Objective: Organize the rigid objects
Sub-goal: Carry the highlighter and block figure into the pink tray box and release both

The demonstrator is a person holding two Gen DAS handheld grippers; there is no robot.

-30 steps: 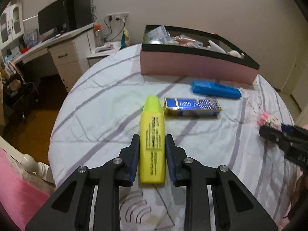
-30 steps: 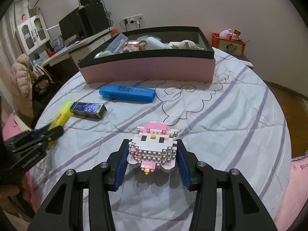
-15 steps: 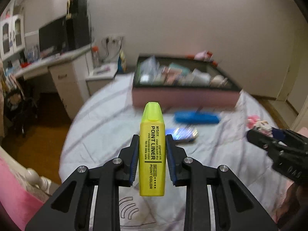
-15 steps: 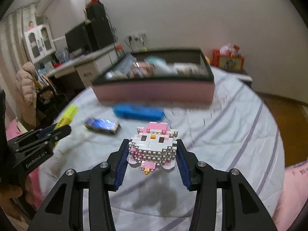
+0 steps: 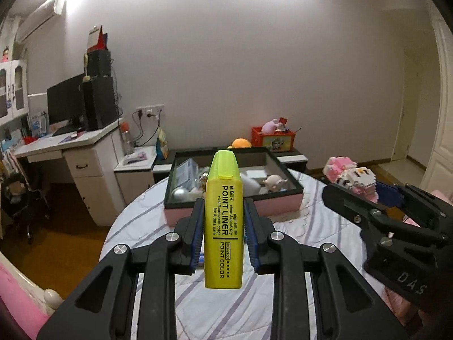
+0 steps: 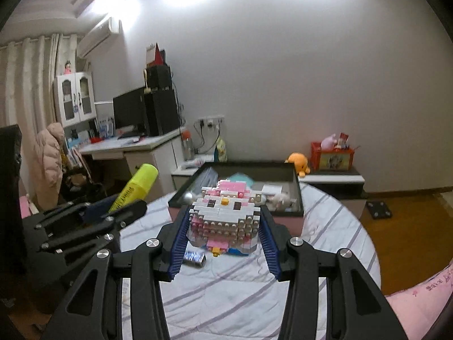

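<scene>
Left gripper clamping yellow highlighter, holding it upright in air above striped bedcover. Right gripper pinching pink-and-white brick figure, also airborne. Both pointing toward pink storage box ahead, already holding small items. Step judged: carrying both objects to box. Next move calling for reaching over rim, lowering into free space, then releasing.

Bare bedsheet lies open before the box — its inside is crowded with toys.
</scene>
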